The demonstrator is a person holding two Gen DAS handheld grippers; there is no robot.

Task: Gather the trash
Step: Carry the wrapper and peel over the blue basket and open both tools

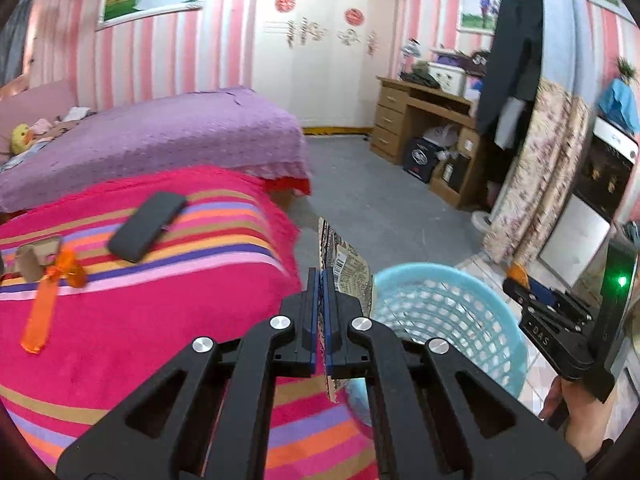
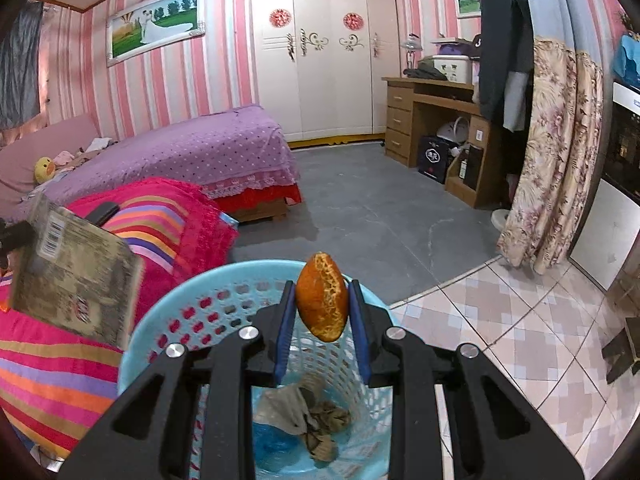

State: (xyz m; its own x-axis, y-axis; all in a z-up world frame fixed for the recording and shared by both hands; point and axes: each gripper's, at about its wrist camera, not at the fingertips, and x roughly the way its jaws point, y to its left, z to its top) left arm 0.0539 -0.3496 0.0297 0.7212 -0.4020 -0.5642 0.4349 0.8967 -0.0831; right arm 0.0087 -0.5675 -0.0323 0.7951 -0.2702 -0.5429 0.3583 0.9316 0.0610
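**A:** so what's each hand got? any readable labels?

**B:** left gripper [image 1: 320,280] is clamped tight on a flat snack wrapper [image 1: 346,276], just left of the blue basket [image 1: 460,312]. There's a barcode on it, but the print's too blurry to read. Right gripper [image 2: 322,300] is pinching an orange peel [image 2: 322,298] over the basket's far rim. Crumpled trash [image 2: 304,412] sits inside. Only legible text: "DAS" on the right gripper's body.

**A:** anything left on the striped blanket [image 1: 120,320]?

**B:** an orange wrapper [image 1: 48,300] and a black case [image 1: 148,226].
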